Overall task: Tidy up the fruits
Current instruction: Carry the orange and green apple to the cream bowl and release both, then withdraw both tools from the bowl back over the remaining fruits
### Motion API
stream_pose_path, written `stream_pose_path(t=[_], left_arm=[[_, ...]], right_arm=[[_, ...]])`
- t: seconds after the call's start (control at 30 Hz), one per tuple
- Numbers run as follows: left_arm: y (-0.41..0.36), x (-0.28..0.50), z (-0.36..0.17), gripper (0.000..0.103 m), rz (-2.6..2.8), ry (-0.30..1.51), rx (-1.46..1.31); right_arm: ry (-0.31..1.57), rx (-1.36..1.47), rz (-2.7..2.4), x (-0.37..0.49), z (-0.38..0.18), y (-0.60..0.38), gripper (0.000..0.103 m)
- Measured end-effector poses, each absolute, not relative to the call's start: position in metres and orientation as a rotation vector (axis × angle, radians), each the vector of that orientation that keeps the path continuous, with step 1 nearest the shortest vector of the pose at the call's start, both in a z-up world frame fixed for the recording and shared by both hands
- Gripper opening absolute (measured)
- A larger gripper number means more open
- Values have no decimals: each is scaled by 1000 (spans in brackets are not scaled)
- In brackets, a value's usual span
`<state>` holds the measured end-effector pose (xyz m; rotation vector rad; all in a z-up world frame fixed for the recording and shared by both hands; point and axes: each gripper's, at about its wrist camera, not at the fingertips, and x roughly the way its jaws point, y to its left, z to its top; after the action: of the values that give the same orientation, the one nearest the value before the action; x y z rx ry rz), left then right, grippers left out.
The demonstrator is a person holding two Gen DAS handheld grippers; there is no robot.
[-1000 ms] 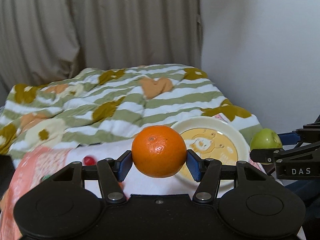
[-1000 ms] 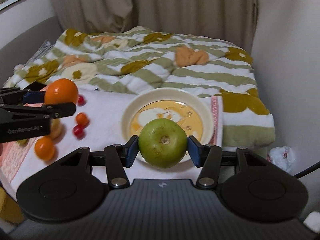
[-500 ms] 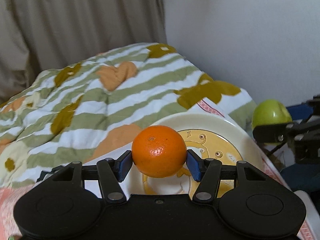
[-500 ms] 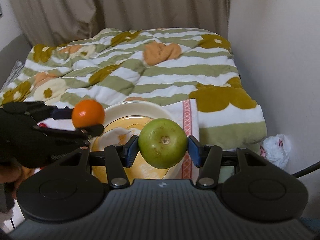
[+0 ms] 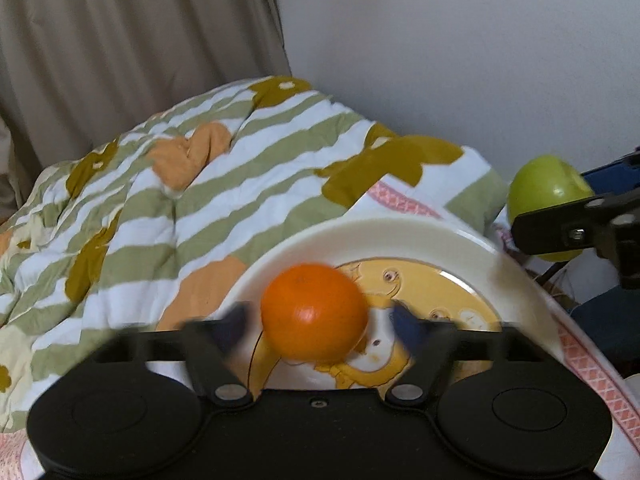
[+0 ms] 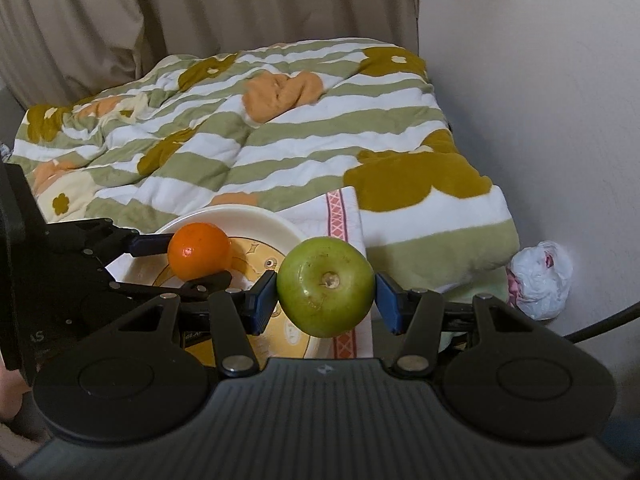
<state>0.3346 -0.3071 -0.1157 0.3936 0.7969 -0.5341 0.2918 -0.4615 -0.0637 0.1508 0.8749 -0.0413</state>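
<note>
An orange (image 5: pixel 314 312) is over the cream plate (image 5: pixel 400 228) with the yellow cartoon print. My left gripper (image 5: pixel 320 320) straddles it. Its jaws are opening, blurred with motion, and both blue pads stand clear of the fruit with a gap on each side. In the right wrist view the orange (image 6: pixel 198 250) shows above the plate (image 6: pixel 240 216), between the left gripper's fingers (image 6: pixel 152 244). My right gripper (image 6: pixel 326 296) is shut on a green apple (image 6: pixel 326 286), stem end toward the camera, above the plate's right edge. From the left wrist view the apple (image 5: pixel 544 188) hangs at the right.
The plate lies on a white cloth with a pink patterned border (image 6: pixel 336 212). A green-striped quilt (image 6: pixel 260 132) fills the bed behind. A wall (image 6: pixel 540 80) stands close on the right, with a white plastic bag (image 6: pixel 540 276) at its foot. Curtains (image 5: pixel 120 60) hang behind.
The left gripper's jaws have sprung apart off the orange, which now sits lower over the plate. Both grippers have moved closer over the plate. The right one still grips the apple.
</note>
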Motion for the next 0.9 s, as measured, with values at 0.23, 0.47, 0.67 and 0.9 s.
stream_pose_path(t=[0.23,0.47,0.67,0.9], left_arm=[[-295,319,-94,100,-497,772,405],[-263,307,-75,101,-420,812,318],[-241,294,-69,101,-355,843,262],[-225,283,-69,101,-306,864,215]], right_arm=[[859,125,-10,297,-54,-463,68],[877,52,78,309,-58,-446,68],[894,-31,180,325,-80,-422,68],[909,-127,225,334,-109,-404,68]])
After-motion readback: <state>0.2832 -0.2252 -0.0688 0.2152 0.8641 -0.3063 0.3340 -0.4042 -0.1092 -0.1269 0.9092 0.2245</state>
